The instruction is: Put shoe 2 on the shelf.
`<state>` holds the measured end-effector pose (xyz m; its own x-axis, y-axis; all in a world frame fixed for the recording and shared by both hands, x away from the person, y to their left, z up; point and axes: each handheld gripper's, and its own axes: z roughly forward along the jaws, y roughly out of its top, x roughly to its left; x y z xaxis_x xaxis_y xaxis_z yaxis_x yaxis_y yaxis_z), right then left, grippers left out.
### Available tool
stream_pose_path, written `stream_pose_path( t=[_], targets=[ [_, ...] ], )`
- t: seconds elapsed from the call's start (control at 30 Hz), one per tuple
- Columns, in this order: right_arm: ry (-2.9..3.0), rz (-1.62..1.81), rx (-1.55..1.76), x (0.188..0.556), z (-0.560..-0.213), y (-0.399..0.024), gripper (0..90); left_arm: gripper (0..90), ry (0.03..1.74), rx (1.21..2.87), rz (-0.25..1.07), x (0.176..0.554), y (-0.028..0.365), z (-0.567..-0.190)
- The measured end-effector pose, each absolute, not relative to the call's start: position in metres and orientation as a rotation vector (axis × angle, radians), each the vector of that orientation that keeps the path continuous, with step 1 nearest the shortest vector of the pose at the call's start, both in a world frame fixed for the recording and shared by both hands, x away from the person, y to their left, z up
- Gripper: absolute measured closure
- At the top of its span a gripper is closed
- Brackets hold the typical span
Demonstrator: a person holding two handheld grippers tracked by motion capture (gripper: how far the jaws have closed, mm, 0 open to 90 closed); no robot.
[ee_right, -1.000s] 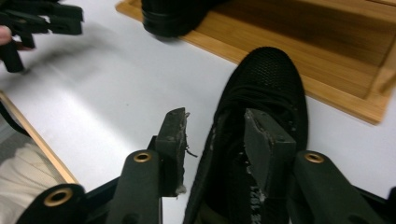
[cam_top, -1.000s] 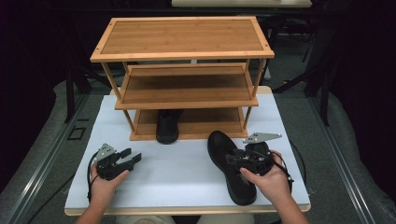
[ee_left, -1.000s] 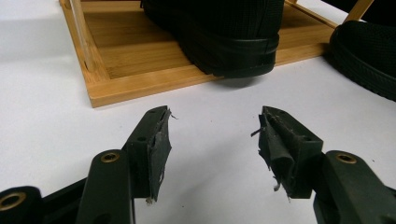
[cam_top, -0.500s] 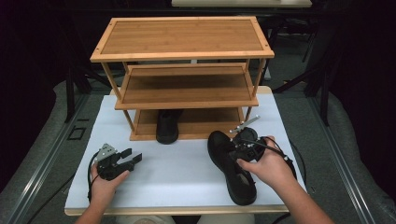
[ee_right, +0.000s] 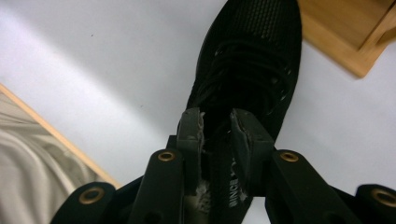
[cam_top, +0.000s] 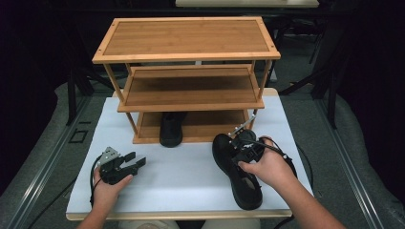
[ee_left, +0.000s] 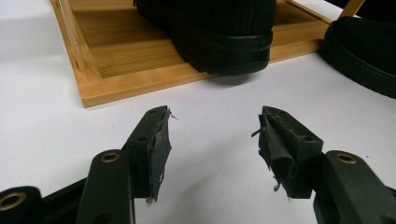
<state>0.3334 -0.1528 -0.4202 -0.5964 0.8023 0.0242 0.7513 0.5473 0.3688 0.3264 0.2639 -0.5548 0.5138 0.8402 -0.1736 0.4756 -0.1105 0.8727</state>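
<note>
A black shoe lies on the white table top, toe toward the rack. My right gripper comes down on its opening from above. In the right gripper view the jaws stand close together, shut on a strip of the shoe with white lettering, by the laces. A second black shoe stands on the bottom shelf of the bamboo shoe rack. My left gripper rests open at the front left of the table. Its fingertips hold nothing and point at the shelved shoe.
The rack has three shelves; the top and middle ones are bare. The white table top has free room between the two grippers. The loose shoe's edge shows at the right of the left gripper view. Dark floor surrounds the table.
My right gripper has moved forward toward the rack along the loose shoe and turned onto its opening. The shoe and the left gripper have stayed in place.
</note>
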Motion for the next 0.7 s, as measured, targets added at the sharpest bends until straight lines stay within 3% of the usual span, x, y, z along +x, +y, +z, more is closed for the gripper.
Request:
stream_pose_path(
  t=[0.2, 0.53, 0.7],
  targets=[
    [2.658, 0.484, 1.398, 0.333, -0.423, -0.15, 69.4, 43.2, 1.113, 1.762, 0.452, 0.327, 0.264, -0.555],
    [2.636, 0.518, 1.413, 0.334, -0.421, -0.156, 72.7, 43.2, 1.112, 1.762, 0.448, 0.327, 0.263, -0.556],
    [2.648, 0.591, 1.423, 0.329, -0.409, -0.156, 66.8, 43.2, 1.11, 1.765, 0.448, 0.327, 0.263, -0.556]
  ],
)
